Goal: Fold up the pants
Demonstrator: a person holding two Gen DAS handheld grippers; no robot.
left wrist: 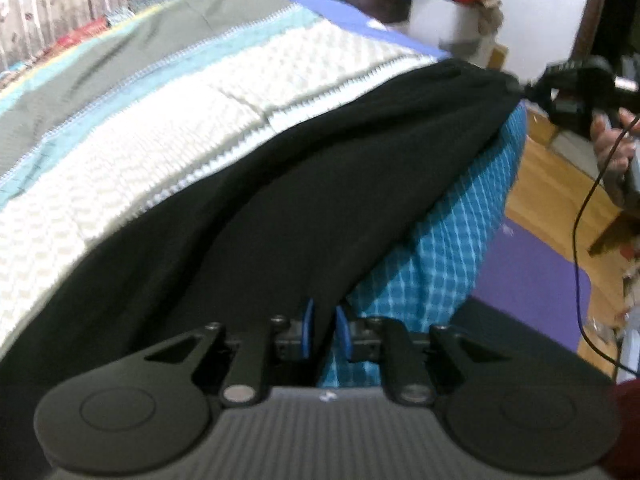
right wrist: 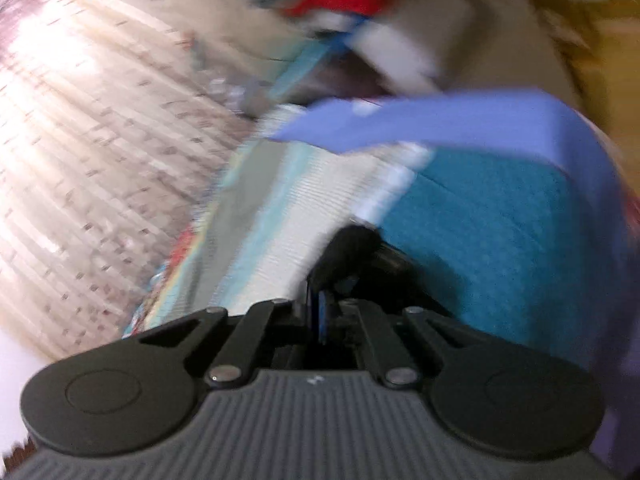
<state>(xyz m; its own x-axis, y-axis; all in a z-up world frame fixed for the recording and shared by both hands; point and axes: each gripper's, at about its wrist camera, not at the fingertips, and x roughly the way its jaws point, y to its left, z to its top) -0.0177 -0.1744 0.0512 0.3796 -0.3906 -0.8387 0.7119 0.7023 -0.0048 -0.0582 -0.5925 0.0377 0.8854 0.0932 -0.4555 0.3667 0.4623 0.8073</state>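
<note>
Fingers [left wrist: 307, 330] of both grippers clamp black pants [left wrist: 280, 200]; bedspread [left wrist: 160, 132] beneath.

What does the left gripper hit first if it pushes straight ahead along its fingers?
The black pants. The left gripper is already shut on their near edge, so going on likely just drives the cloth into the striped bedspread beyond; depth is unclear.

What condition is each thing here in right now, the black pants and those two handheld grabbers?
Black pants: stretched across the bed, pinched at both ends.
Left gripper: jaws shut on pants' near edge.
Right gripper: jaws shut on pants' other end.
Striped bedspread: spread flat under pants.
</note>
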